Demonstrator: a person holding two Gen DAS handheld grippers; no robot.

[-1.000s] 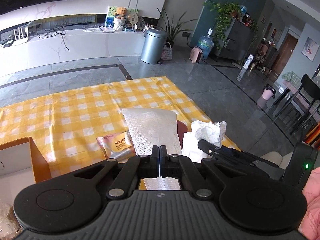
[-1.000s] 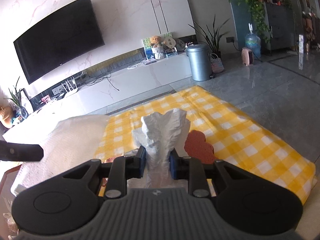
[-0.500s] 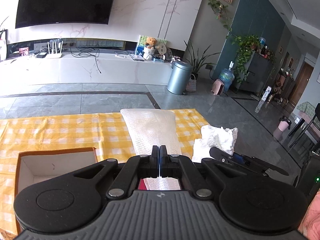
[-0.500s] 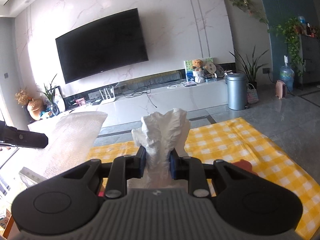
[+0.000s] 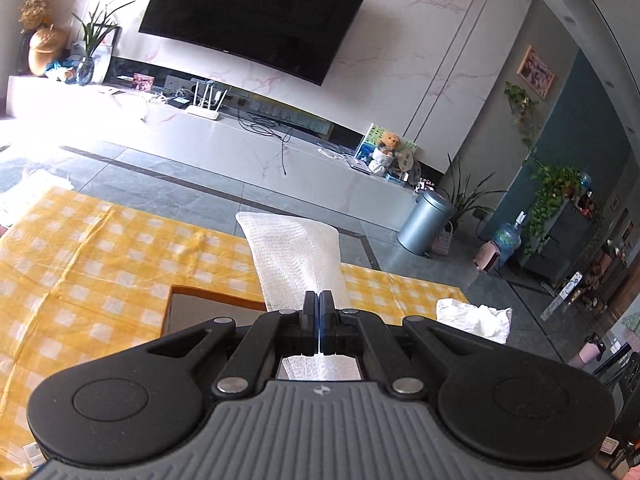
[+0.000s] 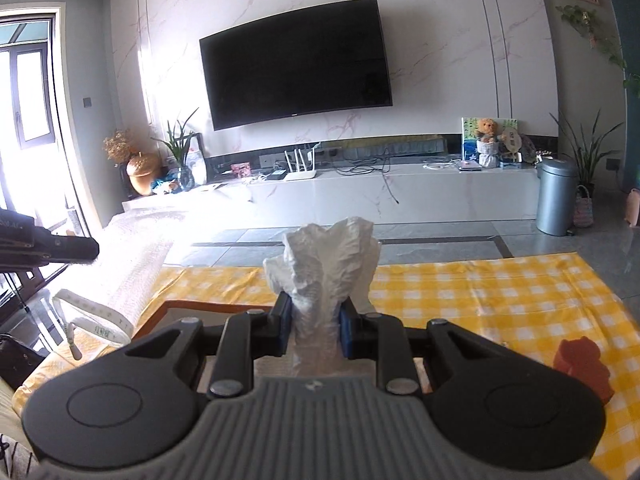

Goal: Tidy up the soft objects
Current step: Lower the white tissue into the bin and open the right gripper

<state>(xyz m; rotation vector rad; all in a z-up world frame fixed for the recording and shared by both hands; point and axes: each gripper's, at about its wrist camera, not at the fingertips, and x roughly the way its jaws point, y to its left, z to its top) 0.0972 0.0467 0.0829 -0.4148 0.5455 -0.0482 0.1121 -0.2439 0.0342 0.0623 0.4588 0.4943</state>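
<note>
Gripping white mesh cloth [image 5: 294, 258] – left claw [image 5: 319, 322]; right claw [image 6: 315, 330] – crumpled tissue [image 6: 328, 270].

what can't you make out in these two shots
- Inside of the box: left wrist view, hidden by the left tongs; right wrist view, hidden by the right tongs.
- Lower end of the mesh cloth: left wrist view, hidden behind the tool body.
- Red toy: right wrist view, partly covered by the tool, shape unclear.
- Print on the white label: too small.
</note>
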